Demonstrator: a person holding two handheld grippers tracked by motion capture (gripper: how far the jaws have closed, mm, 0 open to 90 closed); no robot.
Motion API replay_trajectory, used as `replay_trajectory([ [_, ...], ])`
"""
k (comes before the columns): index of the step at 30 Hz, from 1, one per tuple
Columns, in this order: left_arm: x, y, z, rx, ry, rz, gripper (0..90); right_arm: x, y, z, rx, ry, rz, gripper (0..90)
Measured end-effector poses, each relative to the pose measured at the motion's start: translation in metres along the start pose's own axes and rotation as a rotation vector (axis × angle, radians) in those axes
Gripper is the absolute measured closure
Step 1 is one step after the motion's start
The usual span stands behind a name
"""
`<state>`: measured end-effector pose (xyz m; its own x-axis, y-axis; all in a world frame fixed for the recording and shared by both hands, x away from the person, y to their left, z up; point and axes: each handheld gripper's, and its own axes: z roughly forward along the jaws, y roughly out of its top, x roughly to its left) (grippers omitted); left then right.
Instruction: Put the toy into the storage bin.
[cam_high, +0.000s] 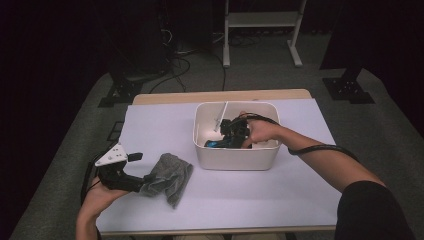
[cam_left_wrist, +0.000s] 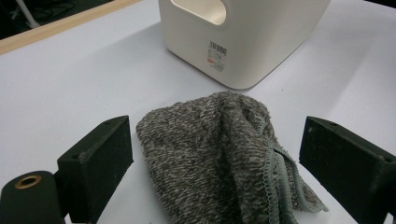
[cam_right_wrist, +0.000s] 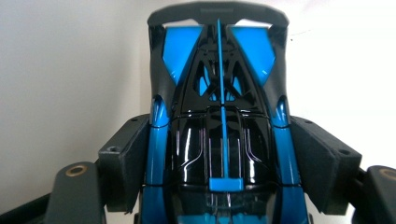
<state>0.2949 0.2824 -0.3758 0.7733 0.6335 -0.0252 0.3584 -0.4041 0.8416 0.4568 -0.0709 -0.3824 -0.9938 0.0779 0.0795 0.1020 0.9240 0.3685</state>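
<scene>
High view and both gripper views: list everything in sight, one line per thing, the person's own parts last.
Toy car: one, blue and black, inside the bin.
Bin: one, white, mid-table, barcode label on one wall.
Towel: one, grey, crumpled, left of the bin.
Table: one, white top, wooden far edge.
Frame: one, white, on the floor beyond.
Left gripper: one, black, jaws open either side of the towel.
Right gripper: one, black, jaws against the toy car's sides.
Forearms: two, from the bottom edge.

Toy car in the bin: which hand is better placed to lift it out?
Right. The right tool is inside the white bin, pads against both sides of the toy car. The left tool stands open around the grey cloth.
</scene>
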Motion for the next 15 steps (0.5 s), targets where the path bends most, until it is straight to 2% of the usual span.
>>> replay_trajectory([
  [9, -0.0007, -0.0003, -0.0009, 0.0, 0.002, -0.002, 8.6, 0.0008, -0.0016, 0.0038, 0.033, -0.003, -0.004, 26.2],
  [15, -0.0018, 0.0003, -0.001, -0.001, 0.0, -0.002, 8.6, 0.0031, -0.0018, 0.004, 0.043, -0.034, -0.008, 26.0],
])
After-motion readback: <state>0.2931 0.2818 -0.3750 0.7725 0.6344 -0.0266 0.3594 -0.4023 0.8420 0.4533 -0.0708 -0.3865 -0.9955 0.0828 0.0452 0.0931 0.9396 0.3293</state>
